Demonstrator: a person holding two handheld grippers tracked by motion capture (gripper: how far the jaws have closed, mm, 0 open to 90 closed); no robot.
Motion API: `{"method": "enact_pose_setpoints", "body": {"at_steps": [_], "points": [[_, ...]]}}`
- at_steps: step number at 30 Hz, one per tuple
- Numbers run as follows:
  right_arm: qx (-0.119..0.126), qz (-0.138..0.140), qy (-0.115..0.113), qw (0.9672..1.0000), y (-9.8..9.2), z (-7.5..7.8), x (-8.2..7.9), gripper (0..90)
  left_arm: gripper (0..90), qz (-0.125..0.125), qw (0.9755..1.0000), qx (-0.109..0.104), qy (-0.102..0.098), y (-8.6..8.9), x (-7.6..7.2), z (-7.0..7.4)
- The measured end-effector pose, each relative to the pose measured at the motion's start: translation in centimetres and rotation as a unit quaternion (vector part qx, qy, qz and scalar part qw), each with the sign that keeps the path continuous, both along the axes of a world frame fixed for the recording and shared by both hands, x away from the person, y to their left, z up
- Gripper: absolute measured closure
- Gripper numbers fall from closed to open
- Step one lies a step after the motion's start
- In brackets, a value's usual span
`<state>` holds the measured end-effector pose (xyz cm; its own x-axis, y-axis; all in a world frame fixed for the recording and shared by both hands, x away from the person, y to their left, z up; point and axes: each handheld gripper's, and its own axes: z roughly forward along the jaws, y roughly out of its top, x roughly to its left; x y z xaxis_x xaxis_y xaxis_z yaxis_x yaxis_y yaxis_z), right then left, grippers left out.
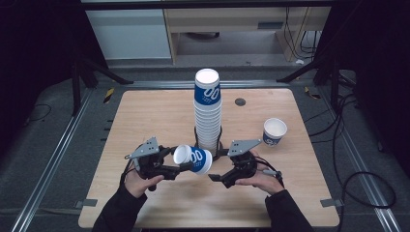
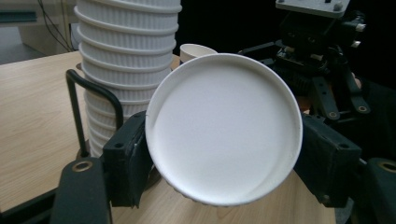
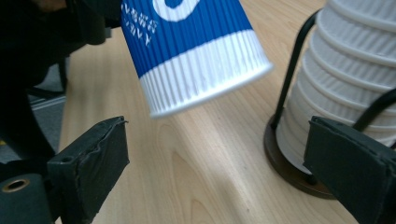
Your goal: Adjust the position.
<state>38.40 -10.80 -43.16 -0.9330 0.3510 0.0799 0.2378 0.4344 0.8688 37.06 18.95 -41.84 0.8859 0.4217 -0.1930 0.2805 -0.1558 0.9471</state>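
High view: left tool (image 1: 186, 166) is clamped on a blue-and-white paper cup (image 1: 194, 159), held on its side above the near-centre tabletop (image 1: 145, 116), just left of the cup stack (image 1: 208, 111) in its wire holder. Left gripper view shows both pads pressed on the cup's sides w/ its white bottom facing the camera. Right tool (image 1: 214, 177) sits just right of the cup, jaws wide apart (nothing btwn them). A single cup (image 1: 274, 131) stands upright at far right.
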Motion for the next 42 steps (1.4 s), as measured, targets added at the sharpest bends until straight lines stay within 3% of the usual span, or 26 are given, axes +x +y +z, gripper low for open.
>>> {"method": "enact_pose_setpoints", "body": {"at_steps": [12, 25, 42], "points": [[0.01, 0.029, 0.01, 0.9995, 1.1, -0.5, 0.0, 6.3, 26.6, -0.031, 0.9994, -0.017, -0.004, -1.3, -0.8, 0.1], [0.009, 0.059, 0.005, 0.9982, 2.0, -0.8, -0.3, 11.4, 26.7, -0.055, 0.9985, -0.001, 0.006, -2.1, -0.9, -0.5], [-0.002, 0.064, -0.003, 0.9979, 1.6, -0.6, -0.3, 15.0, 21.6, -0.058, 0.9982, 0.01, 0.012, -2.1, -0.9, -0.3]]}}
